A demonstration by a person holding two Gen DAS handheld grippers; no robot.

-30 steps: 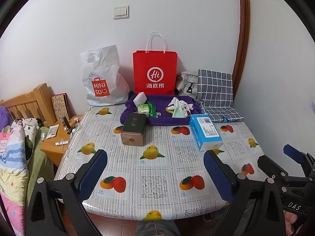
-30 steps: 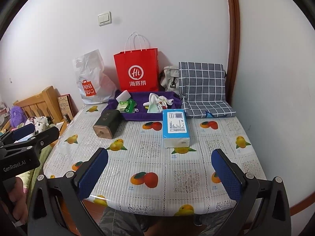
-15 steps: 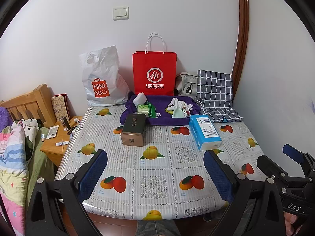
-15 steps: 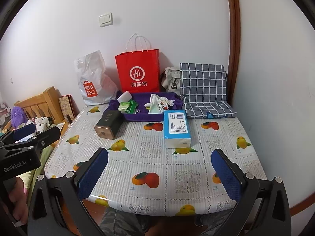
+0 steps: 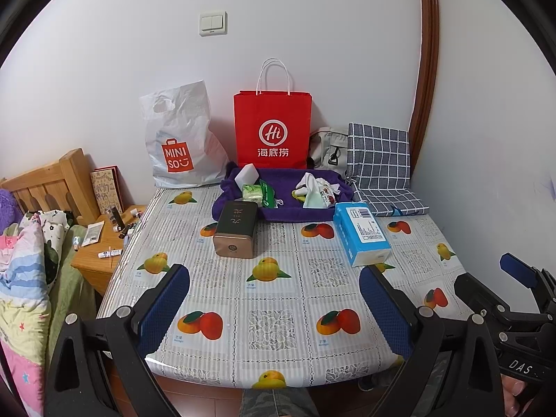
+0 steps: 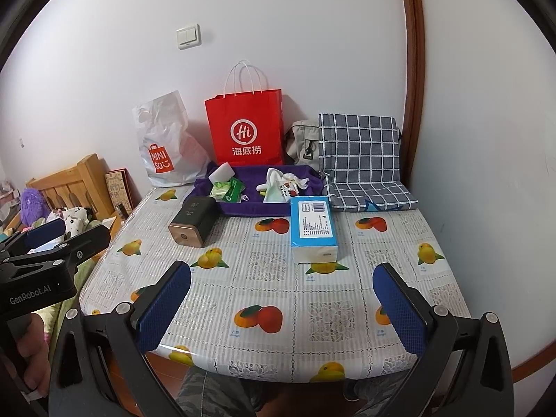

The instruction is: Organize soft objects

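Both tongs, left gripper point(image 5: 274, 307) and right gripper point(image 6: 281, 307), hung released over the tabletop's point(image 5: 278, 299) near edge; the tissue pack point(image 6: 312, 224), probably light and squashy, suited a gentle pinch across its long sides.

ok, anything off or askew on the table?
Nothing spilled or damaged. The brown box lies on its side, the tissue pack sits slightly skewed, and socks are heaped loosely on the purple cloth. Both grippers open, empty.

tray point(image 5: 222, 187): purple cloth, at table's back | sponge point(image 5: 246, 175): white, tilted, tray left | wipes point(image 5: 253, 193): green, beside sponge | socks point(image 5: 314, 191): white, crumpled heap, tray right
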